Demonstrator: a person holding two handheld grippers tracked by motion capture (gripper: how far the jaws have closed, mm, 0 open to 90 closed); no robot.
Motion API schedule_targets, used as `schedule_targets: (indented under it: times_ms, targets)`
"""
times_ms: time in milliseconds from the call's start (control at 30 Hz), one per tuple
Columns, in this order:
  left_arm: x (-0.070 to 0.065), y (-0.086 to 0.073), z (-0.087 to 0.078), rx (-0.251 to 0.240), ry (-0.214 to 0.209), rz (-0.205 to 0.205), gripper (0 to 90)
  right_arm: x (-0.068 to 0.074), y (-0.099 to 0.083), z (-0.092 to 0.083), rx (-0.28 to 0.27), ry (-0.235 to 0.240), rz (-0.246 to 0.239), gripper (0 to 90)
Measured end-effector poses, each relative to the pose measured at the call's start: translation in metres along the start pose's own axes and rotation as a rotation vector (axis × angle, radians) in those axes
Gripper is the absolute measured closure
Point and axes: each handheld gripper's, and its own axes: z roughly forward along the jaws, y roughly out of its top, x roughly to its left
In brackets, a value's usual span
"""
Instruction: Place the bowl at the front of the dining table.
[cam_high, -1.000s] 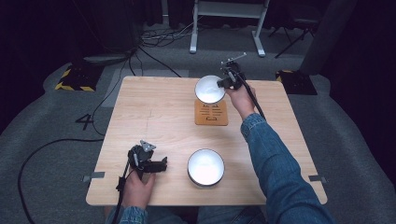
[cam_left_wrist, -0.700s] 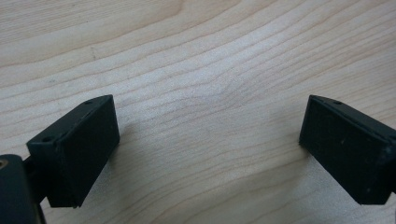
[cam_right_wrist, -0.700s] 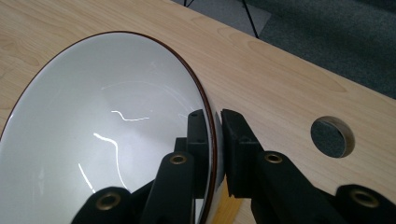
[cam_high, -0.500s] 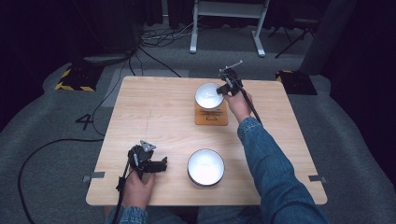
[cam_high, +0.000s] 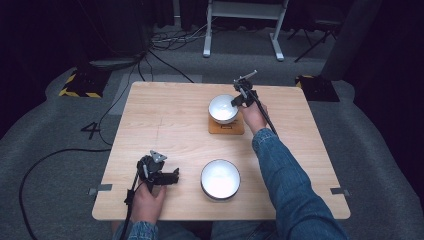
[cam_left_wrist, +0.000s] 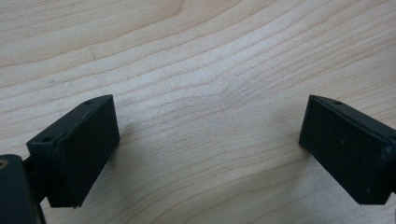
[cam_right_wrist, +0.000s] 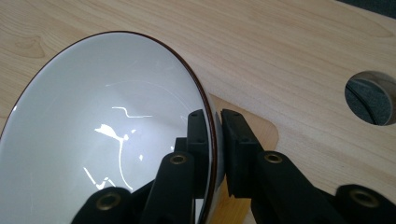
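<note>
A white bowl (cam_high: 223, 108) with a dark rim sits over an orange-brown wooden coaster (cam_high: 227, 127) at the far middle of the table. My right gripper (cam_high: 235, 102) is shut on that bowl's right rim; in the right gripper view one jaw is inside the bowl (cam_right_wrist: 102, 135) and the other outside, pinching the rim, with the coaster (cam_right_wrist: 261, 130) just beneath. A second white bowl (cam_high: 220, 179) stands near the front edge. My left gripper (cam_high: 172, 177) rests at the front left, pointing toward that bowl; its jaws stand wide apart over bare wood, open, as the left gripper view (cam_left_wrist: 208, 149) shows.
The light wooden table (cam_high: 165, 120) has a round cable hole (cam_right_wrist: 371, 97) near its far right corner. Cables trail from both grippers. Grey carpet, a black and yellow floor marker (cam_high: 80, 85) and a white stand (cam_high: 240, 25) lie beyond the table.
My right gripper has come down with the white bowl, from above the coaster to right over it. The left gripper and the front bowl have kept still.
</note>
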Motion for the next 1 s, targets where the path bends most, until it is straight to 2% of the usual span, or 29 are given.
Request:
schedule_targets:
  times_ms: [133,267,333,667,1000]
  targets:
    - [0.0000,0.0000,0.0000,0.000,0.000,0.000,5.0,0.0009,-0.0016,0.0048,0.016,-0.008,0.008,82.2]
    - [0.0000,0.0000,0.0000,0.000,0.000,0.000,5.0,-0.0006,-0.0036,0.0083,0.034,-0.028,-0.008,82.2]
    - [0.0000,0.0000,0.0000,0.000,0.000,0.000,5.0,-0.0009,-0.0042,0.0090,0.032,-0.017,0.006,82.2]
    - [0.0000,0.0000,0.0000,0.000,0.000,0.000,5.0,-0.0019,-0.0050,0.0104,0.039,-0.013,0.014,82.1]
    - [0.0000,0.0000,0.0000,0.000,0.000,0.000,5.0,0.0011,-0.0054,0.0118,0.040,-0.046,-0.002,80.0]
